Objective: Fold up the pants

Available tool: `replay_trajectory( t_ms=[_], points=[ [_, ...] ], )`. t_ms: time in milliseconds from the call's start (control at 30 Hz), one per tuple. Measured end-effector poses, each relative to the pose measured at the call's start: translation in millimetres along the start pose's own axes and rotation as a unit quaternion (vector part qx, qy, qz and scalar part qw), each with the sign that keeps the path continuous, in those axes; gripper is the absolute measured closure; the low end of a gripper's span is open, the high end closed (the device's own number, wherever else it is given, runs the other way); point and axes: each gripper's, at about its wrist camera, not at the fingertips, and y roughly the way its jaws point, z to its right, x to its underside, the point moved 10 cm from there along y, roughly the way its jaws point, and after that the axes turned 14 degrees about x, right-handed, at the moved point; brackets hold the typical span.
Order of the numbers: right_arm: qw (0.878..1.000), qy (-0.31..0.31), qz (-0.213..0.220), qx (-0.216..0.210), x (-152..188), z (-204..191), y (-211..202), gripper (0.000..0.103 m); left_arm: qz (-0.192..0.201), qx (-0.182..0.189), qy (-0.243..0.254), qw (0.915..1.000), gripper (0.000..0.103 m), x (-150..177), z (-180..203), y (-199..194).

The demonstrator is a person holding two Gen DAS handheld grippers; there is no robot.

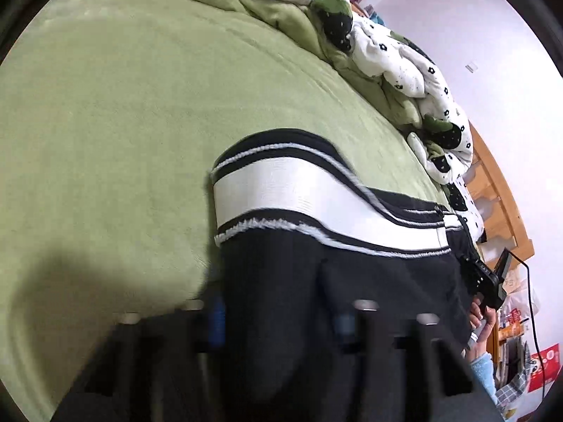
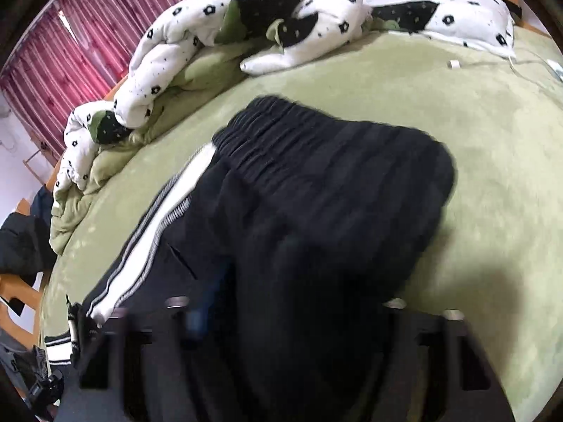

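Pants (image 2: pixel 316 211) are lying on the green bed (image 1: pixel 105 123) while I am pinching black cloth in both fingers, left gripper (image 1: pixel 278 316) and right gripper (image 2: pixel 292 313), mid-fold; next I am laying it flat.

Pants (image 2: pixel 316 193) black, white side stripe with thin black-white piping. Bed cover (image 1: pixel 105 123) plain light green. Quilt (image 2: pixel 169 45) at 11 o'clock white, black flower print. Curtain (image 2: pixel 70 42) magenta.

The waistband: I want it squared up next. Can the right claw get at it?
Probably yes: the waistband lies exposed on top of the pants, straight ahead of the right claw, with nothing covering it.
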Motion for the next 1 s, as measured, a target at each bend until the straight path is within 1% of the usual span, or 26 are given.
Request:
replay_trajectory(
  t_ms=[33,67,100,167,200,233,300,367,433,467,500,567,633,667,733,767,833,867,900,933,967,1000],
  points=[
    [1.000,0.004,0.008,-0.009,-2,0,-6,0.071,0.008,0.007,0.004,0.9999,0.084,-1,6,-4],
    [0.999,0.009,0.028,-0.028,-6,-6,-21,0.076,0.013,0.013,0.008,0.9998,0.090,-3,11,-8],
    [0.998,0.002,0.050,-0.026,-10,-13,-36,0.077,0.021,0.012,0.012,0.9996,0.091,-5,16,-15],
    [0.995,-0.029,0.096,-0.007,-15,-34,-69,0.079,0.045,0.023,0.020,0.9985,0.092,-11,33,-33],
    [0.992,-0.040,0.117,-0.004,-18,-47,-88,0.080,0.053,0.027,0.021,0.9980,0.092,-15,37,-41],
    [0.991,-0.044,0.129,-0.006,-20,-55,-102,0.080,0.062,0.038,0.020,0.9972,0.092,-17,43,-51],
    [0.985,-0.057,0.159,-0.025,-23,-83,-143,0.081,0.065,0.057,0.007,0.9962,0.092,-21,48,-66],
    [0.980,-0.074,0.180,-0.038,-22,-107,-177,0.081,0.074,0.063,0.003,0.9953,0.092,-23,49,-85],
    [0.975,-0.090,0.197,-0.046,-18,-135,-206,0.082,0.090,0.051,0.017,0.9945,0.092,-25,44,-112],
    [0.973,-0.096,0.201,-0.053,-14,-149,-219,0.082,0.100,0.041,0.023,0.9939,0.092,-29,38,-132],
    [0.972,-0.101,0.201,-0.066,-9,-166,-231,0.082,0.105,0.033,0.024,0.9936,0.092,-30,31,-145],
    [0.972,-0.098,0.194,-0.094,3,-188,-246,0.082,0.113,0.003,0.022,0.9933,0.092,-36,8,-178],
    [0.972,-0.087,0.179,-0.123,17,-206,-249,0.082,0.118,-0.030,0.016,0.9924,0.092,-42,-23,-210],
    [0.973,-0.079,0.167,-0.139,25,-213,-247,0.081,0.115,-0.041,0.015,0.9924,0.092,-42,-34,-220],
    [0.975,-0.070,0.142,-0.155,43,-225,-231,0.081,0.104,-0.058,0.007,0.9928,0.091,-42,-63,-232],
    [0.977,-0.070,0.129,-0.155,54,-228,-218,0.081,0.095,-0.064,0.001,0.9935,0.091,-40,-78,-232],
    [0.981,-0.074,0.102,-0.144,74,-230,-187,0.081,0.073,-0.073,-0.012,0.9946,0.091,-33,-100,-219],
    [0.985,-0.080,0.076,-0.129,90,-228,-162,0.081,0.064,-0.081,-0.019,0.9944,0.089,-28,-113,-212],
    [0.988,-0.085,0.062,-0.115,101,-224,-146,0.081,0.062,-0.097,-0.020,0.9932,0.083,-24,-125,-206],
    [0.990,-0.090,0.055,-0.092,110,-218,-130,0.081,0.063,-0.114,-0.018,0.9913,0.079,-21,-135,-203],
    [0.993,-0.098,0.045,-0.056,120,-204,-109,0.079,0.062,-0.126,-0.018,0.9900,0.069,-18,-139,-201],
    [0.994,-0.095,0.035,-0.044,124,-193,-97,0.078,0.064,-0.138,-0.020,0.9881,0.058,-15,-145,-203]
  ],
)
